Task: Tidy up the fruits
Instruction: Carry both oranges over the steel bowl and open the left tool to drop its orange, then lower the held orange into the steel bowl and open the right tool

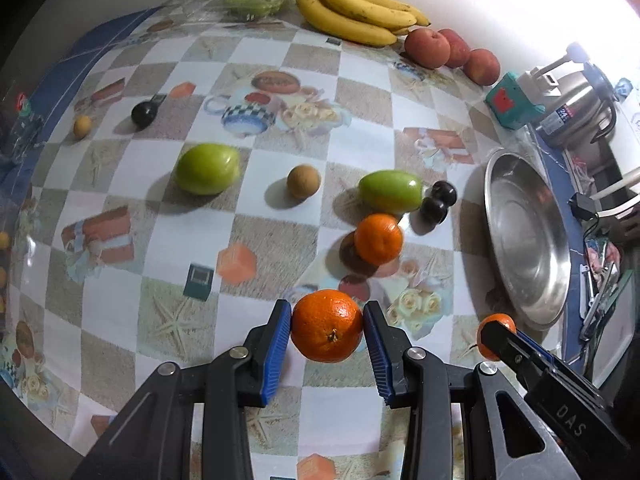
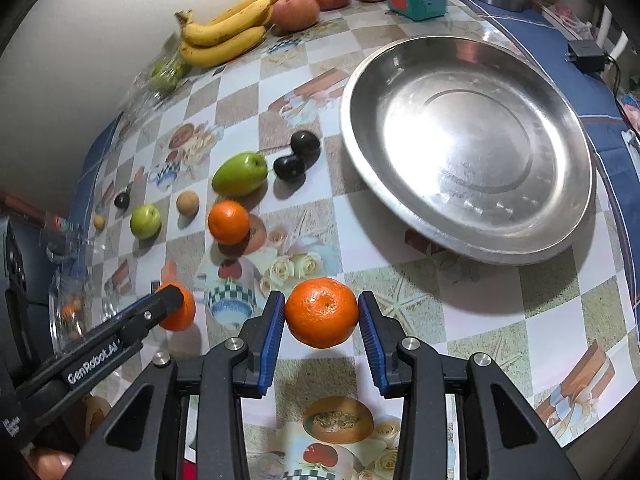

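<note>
oranges sit clamped in both your grippers: left gripper (image 1: 327, 326) grips one orange (image 1: 327, 325), right gripper (image 2: 322, 314) another (image 2: 322, 307). the tray (image 2: 568, 240) lies beyond, to the right; your right hand is nearer it.

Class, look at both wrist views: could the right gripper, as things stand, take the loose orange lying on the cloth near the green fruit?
Probably not yet. The right gripper is already shut on an orange, so its jaws are full. The way to the loose orange looks free otherwise; the empty metal plate sits close by for unloading first.
</note>
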The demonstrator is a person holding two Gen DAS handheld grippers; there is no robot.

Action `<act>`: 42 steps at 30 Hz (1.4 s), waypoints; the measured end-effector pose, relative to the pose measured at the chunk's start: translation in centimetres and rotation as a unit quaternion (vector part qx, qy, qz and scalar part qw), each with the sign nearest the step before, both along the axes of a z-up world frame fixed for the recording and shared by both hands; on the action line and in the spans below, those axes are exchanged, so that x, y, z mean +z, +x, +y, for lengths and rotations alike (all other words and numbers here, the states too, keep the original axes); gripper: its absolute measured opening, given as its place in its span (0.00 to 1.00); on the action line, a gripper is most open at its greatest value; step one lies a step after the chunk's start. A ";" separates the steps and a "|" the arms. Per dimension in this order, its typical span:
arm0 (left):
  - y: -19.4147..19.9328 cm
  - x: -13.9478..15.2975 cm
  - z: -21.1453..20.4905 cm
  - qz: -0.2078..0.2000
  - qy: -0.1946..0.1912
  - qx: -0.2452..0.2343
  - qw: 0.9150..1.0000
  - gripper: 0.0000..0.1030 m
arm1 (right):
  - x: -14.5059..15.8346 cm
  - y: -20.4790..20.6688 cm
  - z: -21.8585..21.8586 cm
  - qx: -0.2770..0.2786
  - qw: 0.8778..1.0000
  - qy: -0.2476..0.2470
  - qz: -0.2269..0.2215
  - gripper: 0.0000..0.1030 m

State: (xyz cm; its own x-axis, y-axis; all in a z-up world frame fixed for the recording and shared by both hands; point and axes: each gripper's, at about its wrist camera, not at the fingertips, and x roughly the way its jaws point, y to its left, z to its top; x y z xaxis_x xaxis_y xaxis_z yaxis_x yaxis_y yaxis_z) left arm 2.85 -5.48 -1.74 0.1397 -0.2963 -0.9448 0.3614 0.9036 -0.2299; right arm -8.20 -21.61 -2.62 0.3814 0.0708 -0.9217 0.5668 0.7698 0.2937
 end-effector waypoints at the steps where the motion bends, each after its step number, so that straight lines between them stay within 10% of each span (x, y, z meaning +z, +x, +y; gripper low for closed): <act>1: 0.2 0.2 -0.4 -0.001 0.001 -0.003 1.000 0.39 | 0.2 0.2 -0.3 -0.005 1.000 -0.001 -0.001 0.38; 42: -0.4 1.6 -19.9 -0.074 -0.063 -0.162 0.982 0.38 | -0.6 -2.6 -15.1 -0.247 0.968 -0.035 0.039 0.38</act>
